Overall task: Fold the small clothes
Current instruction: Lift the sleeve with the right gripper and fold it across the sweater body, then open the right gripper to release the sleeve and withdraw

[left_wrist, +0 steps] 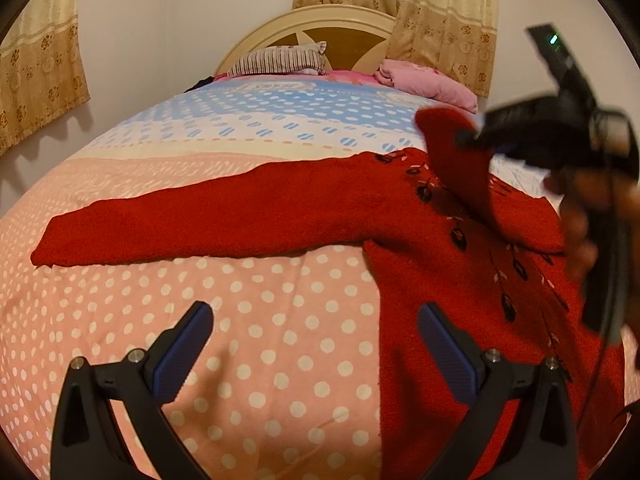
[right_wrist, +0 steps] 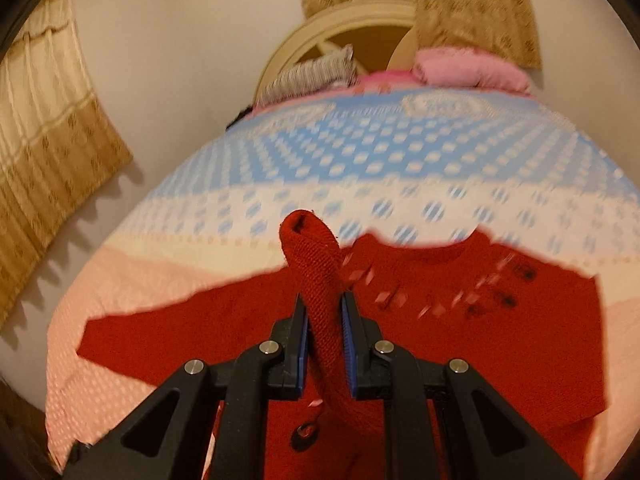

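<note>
Sweater [left_wrist: 420, 240] lies flat on the bed [left_wrist: 260, 340], its right sleeve [right_wrist: 320, 280] clamped in the right gripper [right_wrist: 325, 332], best carried straight across the chest and laid smooth while the left gripper [left_wrist: 316, 352], fingers apart, hovers beside the hem.

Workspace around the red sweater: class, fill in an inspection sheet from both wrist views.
Surface: bed with polka-dot cover.
Job's things: red sweater spread flat, one sleeve stretched out, the other sleeve lifted.
Clutter: striped pillow, pink bundle at the head end.
Grippers: left gripper open, above the cover; right gripper clamped on the lifted sleeve.
Cables: thin black cable by the right gripper.
Surroundings: headboard, curtains, wall.
</note>
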